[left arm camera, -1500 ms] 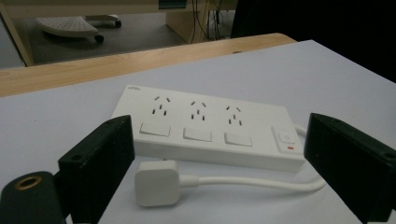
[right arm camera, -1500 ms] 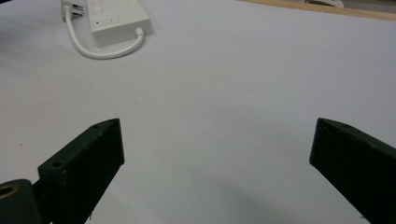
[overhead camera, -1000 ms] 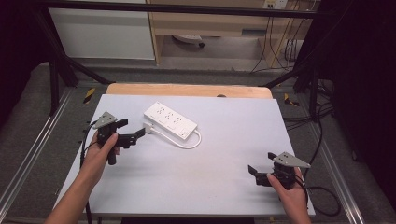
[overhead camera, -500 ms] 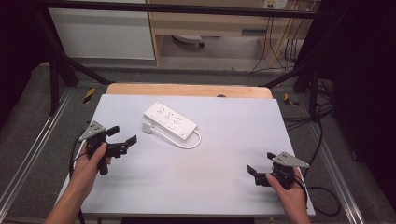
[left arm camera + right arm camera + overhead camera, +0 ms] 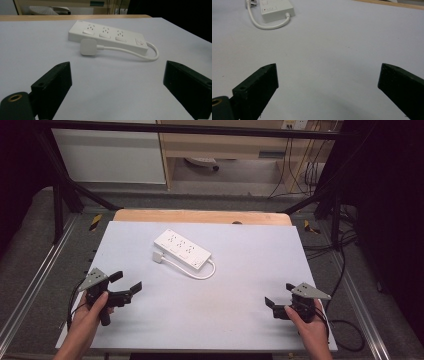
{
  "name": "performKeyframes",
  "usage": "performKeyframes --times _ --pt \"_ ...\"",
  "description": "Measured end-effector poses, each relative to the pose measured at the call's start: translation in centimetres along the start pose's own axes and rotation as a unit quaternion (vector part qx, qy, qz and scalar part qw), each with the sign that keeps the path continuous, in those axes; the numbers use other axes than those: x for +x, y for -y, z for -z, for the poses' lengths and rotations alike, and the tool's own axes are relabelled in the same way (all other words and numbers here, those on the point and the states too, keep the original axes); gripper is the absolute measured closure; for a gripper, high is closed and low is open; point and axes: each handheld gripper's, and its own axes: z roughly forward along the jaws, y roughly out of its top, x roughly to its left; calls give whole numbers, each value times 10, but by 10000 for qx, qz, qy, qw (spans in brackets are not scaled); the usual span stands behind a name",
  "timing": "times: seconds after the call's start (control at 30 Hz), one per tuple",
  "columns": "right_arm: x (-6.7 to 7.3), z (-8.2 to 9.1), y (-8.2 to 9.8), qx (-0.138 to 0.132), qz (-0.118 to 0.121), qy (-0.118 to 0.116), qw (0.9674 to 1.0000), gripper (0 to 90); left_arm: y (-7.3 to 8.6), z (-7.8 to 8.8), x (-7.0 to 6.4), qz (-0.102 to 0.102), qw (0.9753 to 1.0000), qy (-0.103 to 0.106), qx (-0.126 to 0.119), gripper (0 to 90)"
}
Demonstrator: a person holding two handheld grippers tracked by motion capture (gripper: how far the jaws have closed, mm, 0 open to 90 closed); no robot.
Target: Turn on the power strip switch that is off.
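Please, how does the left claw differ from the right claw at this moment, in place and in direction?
The left claw is at the table's near left corner area, while the right claw is at the near right. The left claw's jaws point to the right across the table; the right claw's jaws point to the left. The left claw's own view faces the power strip and its plug closely; the right claw sees the strip farther away. Both are open and hold nothing.

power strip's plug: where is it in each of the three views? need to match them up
High view: the plug lies left of centre, by the near left end of the power strip.
Left gripper view: upper centre-left, in front of the strip.
Right gripper view: just its edge at the top left, partly cut off.
Shared landmark: the white cable loop.
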Motion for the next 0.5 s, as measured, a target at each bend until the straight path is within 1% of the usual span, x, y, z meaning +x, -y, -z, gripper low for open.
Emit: performKeyframes --times 0.03,0.07,0.17,0.23,0.27,0.33,0.4,0.43,0.47,0.5 --pt "0 0 0 3 4 -3 10000 34 3 1 -1 -40 10000 -1 61 83" --pt "0 -1 0 7 10 -1 10000 34 6 1 -3 -81 9999 -39 68 83" --pt "1 -1 0 28 13 13 10000 34 13 2 -9 -201 9993 -81 308 85" --pt "0 0 0 28 -11 26 10000 33 16 5 -12 -222 9991 -45 368 89" --pt "0 0 1 42 -3 29 10000 31 18 6 -13 -267 9989 -43 384 87" --pt "-1 -2 2 71 -13 44 10000 29 24 8 -14 -341 9986 -52 409 84" --pt "-1 -4 3 137 -25 61 9999 25 30 10 -11 -395 9980 -80 494 84" --pt "-1 -6 4 215 -37 96 9997 24 30 11 -8 -419 9977 -142 520 84" --pt "-1 -9 5 310 -50 131 9994 23 30 13 -5 -321 9981 -205 490 84" --pt "-3 -16 9 610 -102 233 9978 20 31 14 -3 -201 9983 -238 486 90"
